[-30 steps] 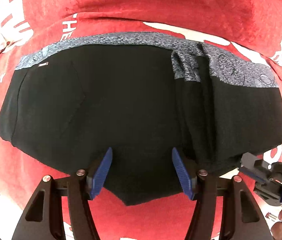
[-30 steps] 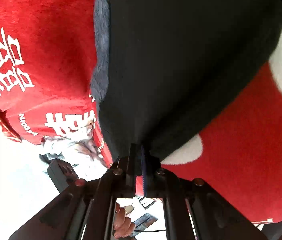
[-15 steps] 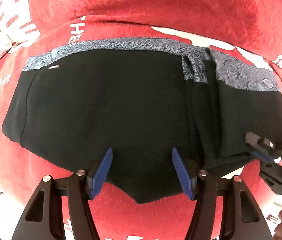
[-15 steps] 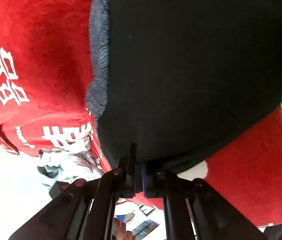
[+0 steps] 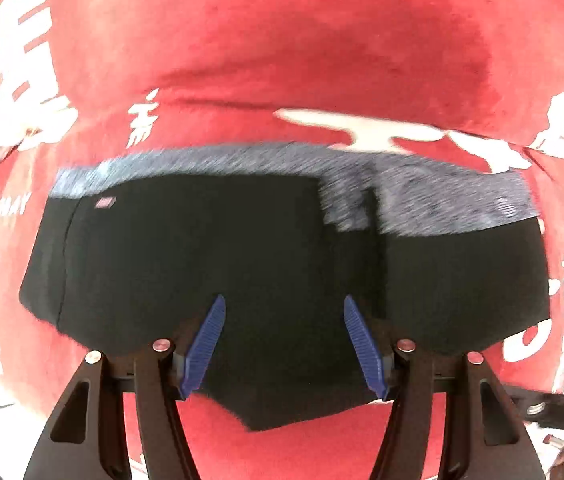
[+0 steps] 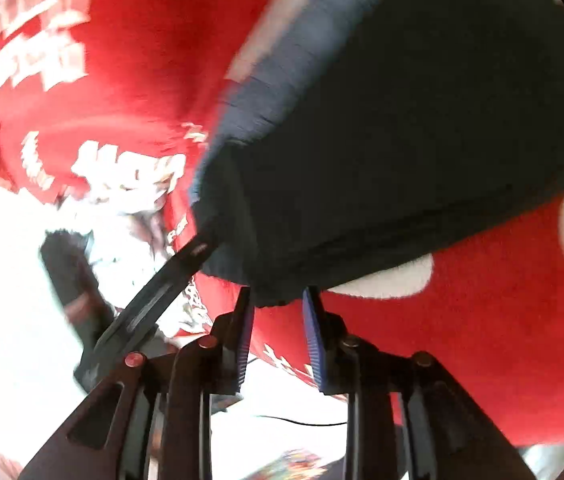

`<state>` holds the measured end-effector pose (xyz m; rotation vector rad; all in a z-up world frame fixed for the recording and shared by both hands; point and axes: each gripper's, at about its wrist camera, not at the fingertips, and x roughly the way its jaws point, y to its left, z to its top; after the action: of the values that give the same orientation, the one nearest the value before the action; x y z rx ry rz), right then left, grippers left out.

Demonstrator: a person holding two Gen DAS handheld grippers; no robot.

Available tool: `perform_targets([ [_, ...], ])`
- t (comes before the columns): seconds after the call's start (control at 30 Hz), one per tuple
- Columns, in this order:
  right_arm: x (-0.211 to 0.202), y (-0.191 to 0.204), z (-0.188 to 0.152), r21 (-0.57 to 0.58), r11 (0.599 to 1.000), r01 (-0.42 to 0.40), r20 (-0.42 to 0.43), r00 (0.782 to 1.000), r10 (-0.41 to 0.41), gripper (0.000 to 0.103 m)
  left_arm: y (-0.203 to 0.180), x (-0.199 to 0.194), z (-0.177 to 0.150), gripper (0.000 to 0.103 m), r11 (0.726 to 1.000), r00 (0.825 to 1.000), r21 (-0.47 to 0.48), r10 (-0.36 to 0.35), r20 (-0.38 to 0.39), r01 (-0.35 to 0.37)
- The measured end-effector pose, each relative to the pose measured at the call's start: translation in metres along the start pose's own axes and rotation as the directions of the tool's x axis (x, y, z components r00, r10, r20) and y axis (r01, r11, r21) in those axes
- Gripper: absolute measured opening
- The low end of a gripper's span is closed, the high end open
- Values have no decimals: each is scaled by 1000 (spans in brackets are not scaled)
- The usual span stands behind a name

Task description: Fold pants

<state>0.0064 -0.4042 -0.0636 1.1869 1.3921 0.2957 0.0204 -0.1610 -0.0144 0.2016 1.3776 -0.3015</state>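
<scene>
Black pants (image 5: 210, 256) with a grey waistband (image 5: 442, 196) lie folded on the red cloth, as the left wrist view shows them. My left gripper (image 5: 284, 300) hovers over their near edge, open, with nothing between its blue pads (image 5: 206, 344). In the right wrist view, a folded corner of the pants (image 6: 402, 152) droops between the fingertips of my right gripper (image 6: 276, 292). Its jaws are opening and the pads (image 6: 314, 332) stand clear of the fabric.
A red cloth (image 5: 282, 60) with white characters covers the whole surface. It ends at a bright white area (image 6: 10, 320) at the lower left of the right wrist view. A black slanted bar (image 6: 162, 284) and a dark object (image 6: 70, 276) sit there, blurred.
The right gripper was shut on the pants' corner and has parted its jaws, rolling and lifting. The left gripper has risen, so the pants look smaller. The right gripper slid toward the left view's right edge.
</scene>
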Motion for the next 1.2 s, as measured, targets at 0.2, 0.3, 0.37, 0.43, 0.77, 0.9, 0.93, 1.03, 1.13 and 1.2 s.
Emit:
perform_targets([
  [0.2, -72, 12, 52, -92, 943, 321, 302, 911, -281, 29, -56, 29, 19, 64, 996, 999, 84, -36, -32, 39],
  [0.3, -58, -4, 81, -64, 892, 447, 272, 868, -415, 32, -64, 46, 18, 65, 998, 998, 68, -1, -66, 6],
  [0.37, -52, -15, 81, -53, 903, 426, 259, 879, -399, 35, -60, 42, 15, 71, 998, 998, 55, 1, -59, 2],
  [0.43, -44, -7, 74, -83, 901, 426, 264, 881, -392, 41, -53, 37, 9, 71, 999, 998, 47, -5, -62, 8],
  [0.77, -23, 33, 45, -172, 850, 497, 203, 863, -463, 74, -2, 10, -33, 85, 997, 996, -67, -31, -85, 26],
  [0.9, -12, 44, 34, -208, 826, 525, 184, 850, -494, 82, 28, 5, -55, 85, 994, 992, -112, -3, -122, -11],
  [0.93, -8, 47, 32, -216, 819, 532, 179, 846, -502, 83, 34, 1, -61, 85, 992, 991, -125, 2, -131, -18],
  [1.03, 9, 56, 27, -251, 790, 560, 158, 829, -537, 99, 64, -7, -84, 85, 978, 989, -206, -15, -150, -17],
  [1.13, 28, 74, 24, -324, 751, 576, 155, 815, -558, 103, 92, -5, -102, 103, 958, 984, -287, -37, -172, -14],
  [1.2, 41, 87, 22, -379, 714, 589, 155, 801, -578, 103, 108, -5, -114, 103, 946, 983, -324, -36, -179, -24],
])
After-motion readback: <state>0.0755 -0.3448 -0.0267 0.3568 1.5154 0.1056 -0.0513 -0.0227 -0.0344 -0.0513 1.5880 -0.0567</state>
